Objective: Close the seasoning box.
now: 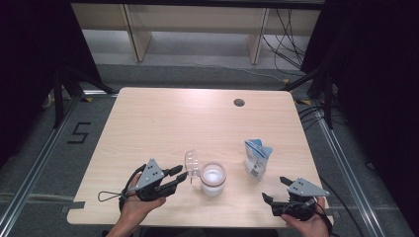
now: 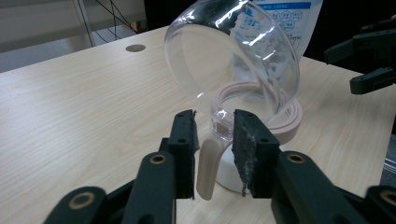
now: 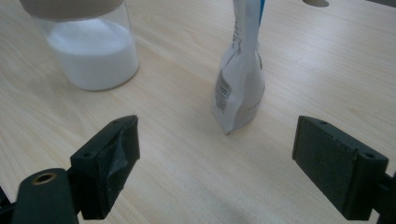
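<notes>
A: What does the work sit on?

B: A pale wood-grain table (image 1: 148, 123) with rounded corners and a round cable hole (image 1: 239, 102) near the far edge. Around it, grey floor, metal rails and black curtains; a "5" (image 1: 79, 132) is taped on the floor at the left. Beyond, light wooden furniture legs and loose cables.

A: Any writing to read?

B: The white and blue pouch (image 1: 257, 158) stands upright right of the jar; it has blue print and a barcode, but the text is too small to read.

A: And the jar?

B: The jar (image 1: 213, 179) is near the front middle of the table, holding white powder. Its clear domed lid (image 2: 233, 60) is swung up on its hinge.

A: The grippers?

B: The left gripper (image 2: 214, 140) is narrow around the lid's hinge tab; the right pad is on it, the left has a small gap. The right gripper (image 3: 215, 163) stands wide, holding nothing, aimed at the pouch.
</notes>
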The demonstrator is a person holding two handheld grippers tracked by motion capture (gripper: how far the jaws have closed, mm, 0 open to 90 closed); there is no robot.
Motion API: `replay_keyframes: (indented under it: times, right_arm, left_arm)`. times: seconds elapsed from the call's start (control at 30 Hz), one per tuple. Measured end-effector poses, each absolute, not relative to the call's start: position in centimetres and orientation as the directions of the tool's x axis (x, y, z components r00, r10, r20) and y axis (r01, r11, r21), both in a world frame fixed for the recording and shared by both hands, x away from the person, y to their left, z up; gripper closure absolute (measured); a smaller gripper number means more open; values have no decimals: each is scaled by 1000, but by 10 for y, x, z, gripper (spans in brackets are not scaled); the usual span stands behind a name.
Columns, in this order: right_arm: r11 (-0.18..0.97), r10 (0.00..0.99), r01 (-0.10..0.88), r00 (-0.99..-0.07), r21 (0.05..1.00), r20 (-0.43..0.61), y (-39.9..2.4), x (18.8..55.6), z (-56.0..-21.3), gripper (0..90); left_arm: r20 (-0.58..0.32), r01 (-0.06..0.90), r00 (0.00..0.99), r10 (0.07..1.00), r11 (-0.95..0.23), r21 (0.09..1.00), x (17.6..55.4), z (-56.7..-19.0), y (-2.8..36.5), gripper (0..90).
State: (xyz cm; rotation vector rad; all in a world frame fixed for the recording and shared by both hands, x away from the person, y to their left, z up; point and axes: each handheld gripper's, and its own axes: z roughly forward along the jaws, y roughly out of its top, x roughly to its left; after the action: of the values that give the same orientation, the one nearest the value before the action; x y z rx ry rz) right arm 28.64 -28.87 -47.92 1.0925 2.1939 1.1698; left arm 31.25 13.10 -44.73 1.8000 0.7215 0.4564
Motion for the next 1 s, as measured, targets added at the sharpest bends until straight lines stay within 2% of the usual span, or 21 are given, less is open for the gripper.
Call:
replay_keyframes:
  times: [0.1, 1.0]
  right_arm:
    - [350, 788, 428, -615, 833, -15, -290, 288, -479, 159]
    - [370, 777, 429, -629, 824, -22, -288, 288, -481, 160]
  left_arm:
    - [-41, 254, 740, 672, -221, 942, 316, -446, 129, 741]
    - [-23, 239, 759, 651, -246, 939, 319, -446, 117, 753]
